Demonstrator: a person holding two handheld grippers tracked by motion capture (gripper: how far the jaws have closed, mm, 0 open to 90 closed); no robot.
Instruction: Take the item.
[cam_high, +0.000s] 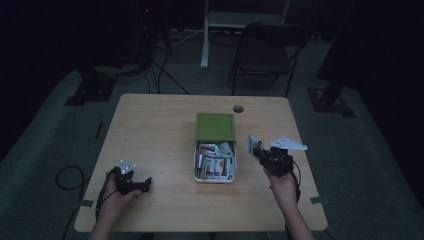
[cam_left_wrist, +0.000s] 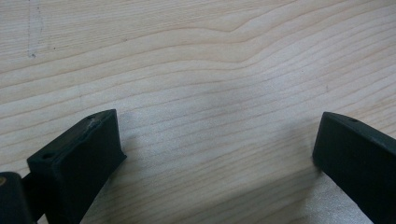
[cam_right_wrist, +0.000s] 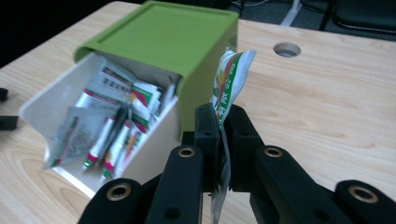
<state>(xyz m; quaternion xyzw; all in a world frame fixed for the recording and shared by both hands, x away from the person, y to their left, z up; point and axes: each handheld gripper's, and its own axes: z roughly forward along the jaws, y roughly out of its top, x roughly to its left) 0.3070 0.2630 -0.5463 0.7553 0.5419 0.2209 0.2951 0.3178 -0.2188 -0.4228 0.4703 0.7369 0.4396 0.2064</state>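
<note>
Dim room — folding chair (cam_high: 265, 52), grey floor (cam_high: 45, 145)

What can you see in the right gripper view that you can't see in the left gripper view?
The right gripper view has the right tool shut on a sachet printed in green, red and white. Behind it sits a green box with its white drawer pulled out, full of more sachets. A round hole in the table is farther back.

The left gripper view has the left tool, its two black jaws wide apart with nothing between them.

Both have the light wooden table.
</note>
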